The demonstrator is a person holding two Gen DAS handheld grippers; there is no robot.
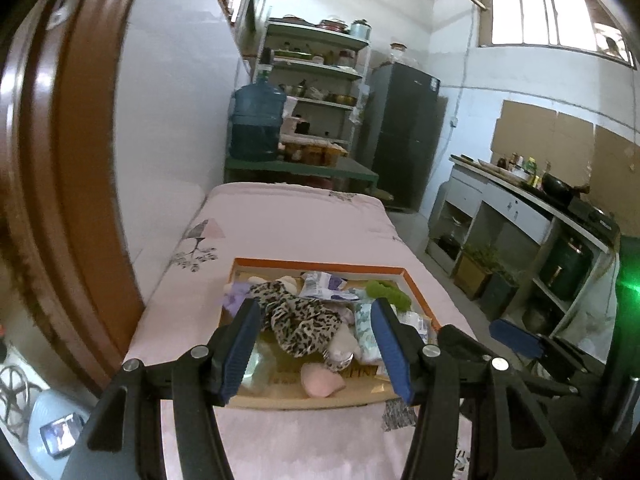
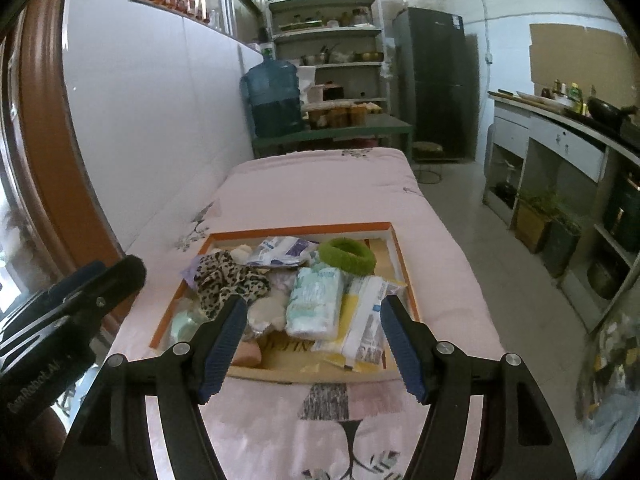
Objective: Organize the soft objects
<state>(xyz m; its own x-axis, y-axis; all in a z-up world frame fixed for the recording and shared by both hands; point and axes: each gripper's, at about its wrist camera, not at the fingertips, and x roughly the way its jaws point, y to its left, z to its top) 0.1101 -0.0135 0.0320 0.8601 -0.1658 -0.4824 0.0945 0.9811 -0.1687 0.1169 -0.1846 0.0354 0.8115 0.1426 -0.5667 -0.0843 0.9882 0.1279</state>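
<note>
Left gripper point(image 1: 316, 344) has its blue pads spread wide, nothing between them – it hangs just short of the near edge of the tray point(image 1: 316, 264), aimed straight ahead at the leopard-print cloth point(image 1: 300, 320). Right gripper point(image 2: 316, 344) is likewise spread and empty, held at about the same height beside its partner, looking into the right half of the same tray point(image 2: 296, 229). The soft things all lie piled in that orange-rimmed tray on the pink bed cover point(image 2: 320, 184): leopard-print cloth point(image 2: 228, 276) at left, its long axis running from far-left to near-middle; a green fuzzy ring point(image 2: 347, 254) at the far right; a pale printed tissue pack point(image 2: 316, 300) in the middle, lengthwise away from the camera; a yellow-and-white packet point(image 2: 360, 320) just right of it, touching; a blue-and-white wrapper point(image 2: 280, 251) at the back; a pink pad point(image 1: 322, 380) at the near edge. Everything sits forward and slightly below both grippers. The cloth lies dead ahead of the left one, the pack and packet ahead of the right – so each arm is nearer to its own side of the heap. Whether this jumble is waiting to be sorted or has been gathered here as the tidy place, the views cannot tell.
</note>
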